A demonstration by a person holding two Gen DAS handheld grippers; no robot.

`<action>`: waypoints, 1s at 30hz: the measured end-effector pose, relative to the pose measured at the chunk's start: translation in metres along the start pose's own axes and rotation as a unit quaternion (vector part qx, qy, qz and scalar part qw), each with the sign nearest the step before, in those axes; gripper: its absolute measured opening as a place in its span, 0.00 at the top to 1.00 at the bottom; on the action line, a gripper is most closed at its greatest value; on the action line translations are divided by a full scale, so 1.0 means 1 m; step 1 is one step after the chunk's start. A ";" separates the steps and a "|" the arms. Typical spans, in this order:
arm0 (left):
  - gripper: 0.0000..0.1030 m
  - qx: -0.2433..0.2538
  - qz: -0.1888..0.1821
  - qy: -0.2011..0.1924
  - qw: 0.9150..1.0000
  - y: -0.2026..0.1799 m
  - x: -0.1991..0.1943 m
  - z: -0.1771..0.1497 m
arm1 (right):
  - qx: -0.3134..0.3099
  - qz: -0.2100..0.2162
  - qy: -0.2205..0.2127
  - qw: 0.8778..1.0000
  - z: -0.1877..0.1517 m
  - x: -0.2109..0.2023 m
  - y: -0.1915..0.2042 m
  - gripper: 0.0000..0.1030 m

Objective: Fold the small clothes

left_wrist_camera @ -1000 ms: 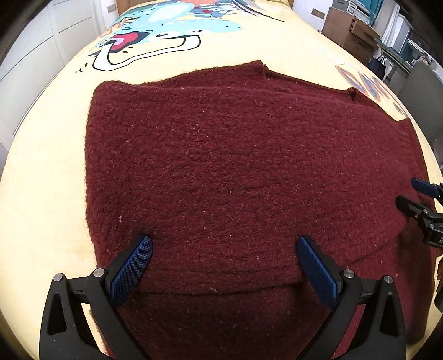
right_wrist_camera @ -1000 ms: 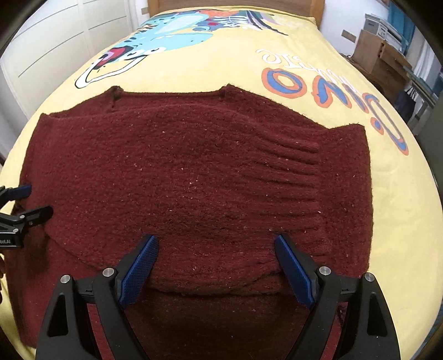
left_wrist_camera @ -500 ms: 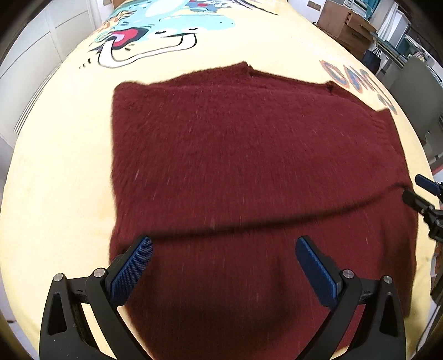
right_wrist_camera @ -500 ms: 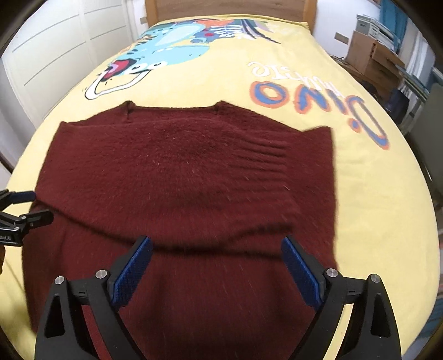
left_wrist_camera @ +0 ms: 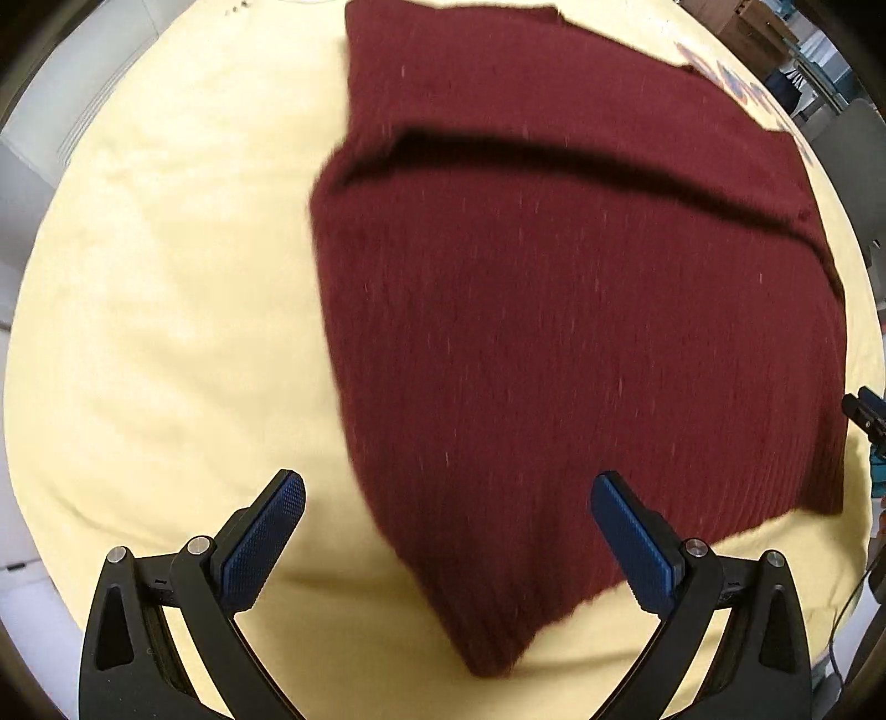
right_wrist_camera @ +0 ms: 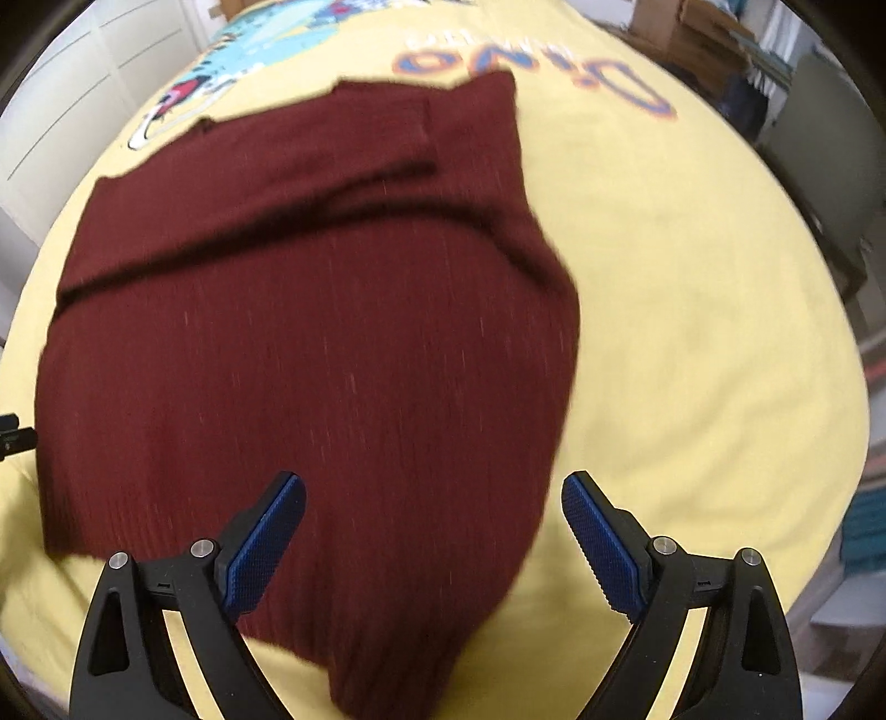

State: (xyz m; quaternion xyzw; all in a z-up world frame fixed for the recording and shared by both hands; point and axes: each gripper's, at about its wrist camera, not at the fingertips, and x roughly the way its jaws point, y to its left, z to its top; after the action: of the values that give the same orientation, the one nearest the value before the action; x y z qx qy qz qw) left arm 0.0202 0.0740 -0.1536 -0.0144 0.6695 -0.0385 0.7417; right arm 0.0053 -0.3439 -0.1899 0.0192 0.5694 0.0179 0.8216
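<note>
A dark red knitted sweater lies flat on the yellow bedspread, with its sleeves folded across the body; a fold line crosses its far part. It also shows in the right wrist view. My left gripper is open and empty, above the sweater's near left corner. My right gripper is open and empty, above the near right corner. Each gripper's tip peeks into the other's view at the frame edge. Both views are motion-blurred.
The bedspread carries a cartoon dinosaur print and "Dino" lettering beyond the sweater. White wardrobe doors stand to the left. Cardboard boxes and furniture stand to the right of the bed.
Both grippers have pulled back toward the near edge of the bed and away from the sweater, staying open. The sweater's lower half now shows in full.
</note>
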 end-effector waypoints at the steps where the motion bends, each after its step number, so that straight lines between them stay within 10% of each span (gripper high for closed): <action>1: 0.01 0.001 -0.001 0.005 1.000 -0.002 0.004 -0.005 | 0.004 0.001 0.005 1.000 -0.005 0.002 -0.001 0.09; 13: 0.06 0.009 0.000 0.058 0.998 -0.016 0.052 -0.033 | 0.030 0.018 0.062 0.997 -0.044 0.023 -0.008 0.09; 17: 0.28 0.032 0.002 0.048 0.998 -0.016 0.052 -0.034 | 0.043 0.017 0.081 0.996 -0.044 0.028 -0.009 0.09; 20: 0.50 0.034 -0.017 0.051 0.998 -0.019 0.051 -0.029 | 0.044 0.024 0.088 0.995 -0.039 0.033 -0.009 0.25; 23: 0.89 0.041 -0.050 0.056 0.996 -0.022 0.050 -0.029 | 0.063 0.075 0.102 0.990 -0.040 0.037 -0.008 0.65; 25: 0.91 0.048 -0.059 0.052 0.996 -0.026 0.045 -0.024 | 0.065 0.099 0.106 0.987 -0.039 0.036 -0.007 0.85; 30: 0.91 0.062 -0.074 0.021 0.995 -0.039 0.018 -0.021 | 0.052 0.120 0.095 0.987 -0.029 0.018 -0.001 0.88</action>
State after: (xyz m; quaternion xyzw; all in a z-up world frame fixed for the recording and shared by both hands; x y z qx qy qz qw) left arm 0.0001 0.0342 -0.1703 -0.0170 0.6783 -0.1351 0.7221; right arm -0.0155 -0.3436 -0.2164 0.1288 0.6382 0.0885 0.7538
